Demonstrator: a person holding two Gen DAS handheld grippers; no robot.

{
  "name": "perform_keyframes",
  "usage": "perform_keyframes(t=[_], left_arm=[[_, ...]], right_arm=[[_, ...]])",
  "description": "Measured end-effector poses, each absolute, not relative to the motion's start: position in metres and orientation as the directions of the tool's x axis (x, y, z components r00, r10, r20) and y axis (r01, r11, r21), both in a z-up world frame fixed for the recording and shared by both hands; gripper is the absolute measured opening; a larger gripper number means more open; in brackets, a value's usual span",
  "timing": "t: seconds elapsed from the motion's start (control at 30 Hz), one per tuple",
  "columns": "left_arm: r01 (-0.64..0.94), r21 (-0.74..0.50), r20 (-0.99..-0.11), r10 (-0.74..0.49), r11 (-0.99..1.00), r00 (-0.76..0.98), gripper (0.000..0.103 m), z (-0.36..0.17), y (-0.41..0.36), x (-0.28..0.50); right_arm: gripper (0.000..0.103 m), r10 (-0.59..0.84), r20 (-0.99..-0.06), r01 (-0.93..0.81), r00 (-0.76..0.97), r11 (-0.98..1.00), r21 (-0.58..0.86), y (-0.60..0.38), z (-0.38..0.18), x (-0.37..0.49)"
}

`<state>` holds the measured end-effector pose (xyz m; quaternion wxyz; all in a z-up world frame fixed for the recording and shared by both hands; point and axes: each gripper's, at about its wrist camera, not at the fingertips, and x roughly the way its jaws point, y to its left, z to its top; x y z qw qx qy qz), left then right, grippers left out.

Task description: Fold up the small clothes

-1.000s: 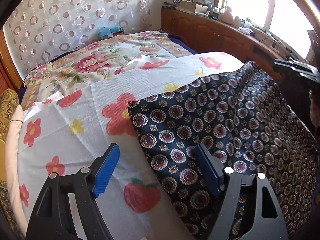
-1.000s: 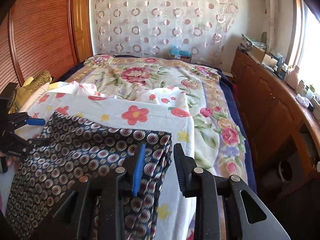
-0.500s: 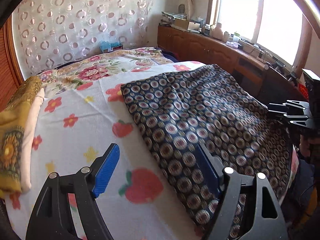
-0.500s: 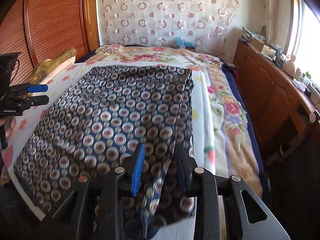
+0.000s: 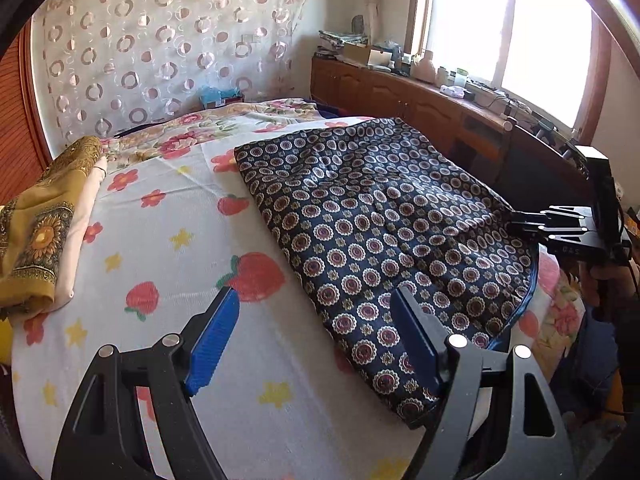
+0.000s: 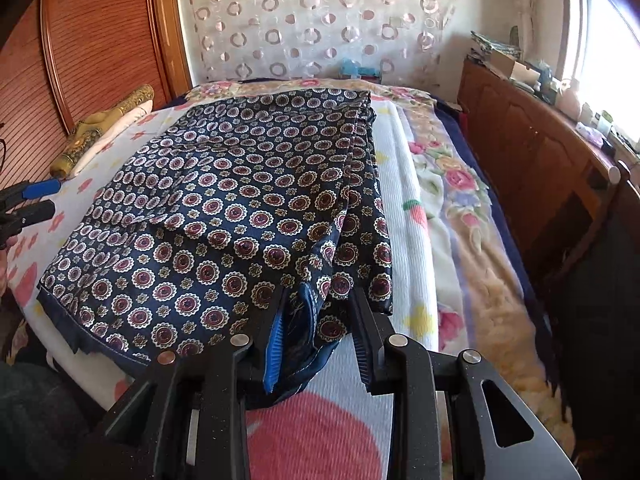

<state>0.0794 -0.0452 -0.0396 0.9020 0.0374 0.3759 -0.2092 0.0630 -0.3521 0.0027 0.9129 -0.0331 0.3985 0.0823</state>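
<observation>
A dark blue cloth with round medallion print [image 5: 372, 220] lies folded flat on the white flowered sheet [image 5: 160, 248] of the bed; it also shows in the right wrist view [image 6: 240, 208]. My left gripper [image 5: 316, 340] is open and empty, hovering over the cloth's near left corner. My right gripper [image 6: 316, 332] is open, its blue-padded jaws standing on either side of the cloth's bunched near corner. The right gripper also appears in the left wrist view [image 5: 520, 220] at the cloth's right edge. The left gripper shows in the right wrist view [image 6: 44, 196].
A folded yellow patterned cloth [image 5: 40, 216] lies on the bed's left side. A wooden cabinet [image 5: 440, 112] with clutter runs under the window on the right. A wooden headboard panel [image 6: 100, 40] and a curtain with rings [image 5: 160, 48] stand at the back.
Both grippers drew back toward the bed's near edge and the cloth settled flat. The right jaws opened wider around the cloth corner.
</observation>
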Motion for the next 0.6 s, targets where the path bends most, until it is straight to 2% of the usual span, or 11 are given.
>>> perform_keyframes(t=[0.03,0.1,0.2,0.6], left_arm=[[0.404,-0.095,-0.694,-0.352,0.910,0.628,0.079,-0.041,-0.045,0.079],[0.399,-0.107,-0.688,-0.357,0.911,0.632,0.079,-0.044,-0.045,0.076],[0.383,-0.128,-0.675,-0.364,0.915,0.642,0.079,-0.048,-0.042,0.071],[0.440,-0.162,-0.707,-0.415,0.883,0.572,0.079,-0.068,-0.054,0.067]], right_arm=[[0.023,0.126,-0.730,-0.180,0.672,0.984,0.004,-0.352,0.002,0.060],[0.007,0.129,-0.725,-0.186,0.676,0.983,0.002,-0.351,0.002,0.054],[0.003,0.115,-0.703,-0.171,0.702,0.985,-0.009,-0.351,0.006,0.050],[0.003,0.117,-0.655,-0.112,0.746,0.992,0.049,-0.358,0.012,0.029]])
